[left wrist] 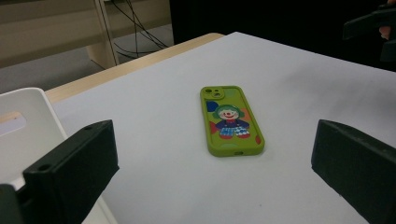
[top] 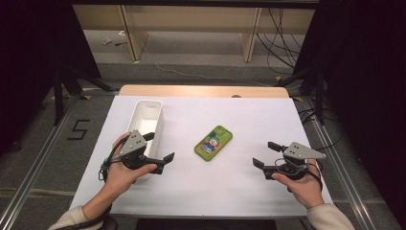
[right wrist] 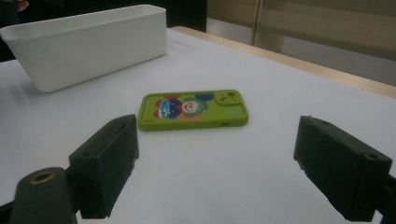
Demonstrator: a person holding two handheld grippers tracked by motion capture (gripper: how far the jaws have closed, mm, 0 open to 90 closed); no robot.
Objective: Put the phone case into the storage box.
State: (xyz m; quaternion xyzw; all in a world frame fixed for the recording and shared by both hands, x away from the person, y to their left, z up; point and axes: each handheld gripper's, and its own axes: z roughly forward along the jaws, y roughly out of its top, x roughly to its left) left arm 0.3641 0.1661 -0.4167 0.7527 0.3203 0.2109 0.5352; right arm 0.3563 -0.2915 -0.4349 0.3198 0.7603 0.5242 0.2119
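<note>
white table [top: 239, 182] | green phone [top: 213, 143] flat, untouched | left hand-held gripper [top: 160, 149] wide | right hand-held gripper [top: 266, 154] wide

The high view looked forward and down from above the white-covered bench [top: 239, 191]. The 2 gripper views sat low and close, facing inward from opposite sides between their black fingers [left wrist: 74, 168] [right wrist: 107, 158]. All 3 shared the green clown-printed phone case [top: 213, 143] [left wrist: 231, 120] [right wrist: 192, 109].
</note>
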